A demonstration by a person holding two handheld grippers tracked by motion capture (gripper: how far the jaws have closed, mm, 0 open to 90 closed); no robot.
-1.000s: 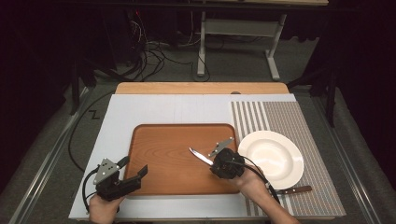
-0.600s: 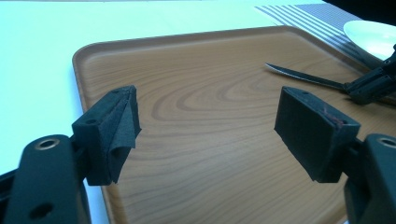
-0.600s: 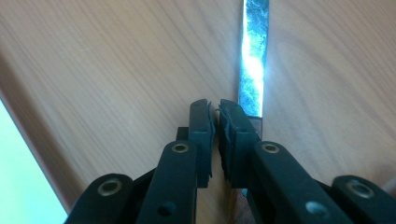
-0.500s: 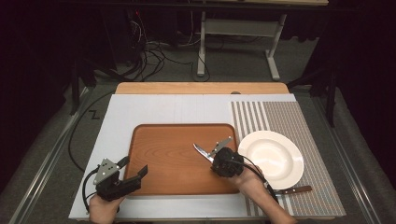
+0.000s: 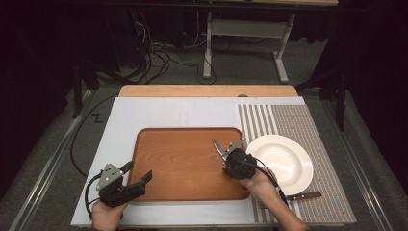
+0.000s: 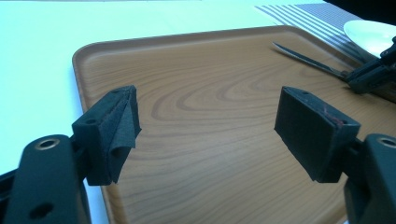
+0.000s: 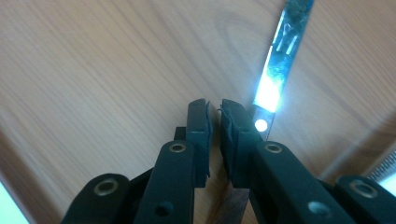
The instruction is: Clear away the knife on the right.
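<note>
Knife (image 5: 219,147) in right gripper (image 5: 230,153), now nearer the plate (image 5: 280,159)

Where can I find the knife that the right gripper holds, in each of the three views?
High view: the knife is right of centre, over the right part of the wooden tray, held by the right gripper.
Left gripper view: upper right, blade above the tray.
Right gripper view: upper right, blade rising past the jaws.
Shared landmark: the wooden tray.
</note>
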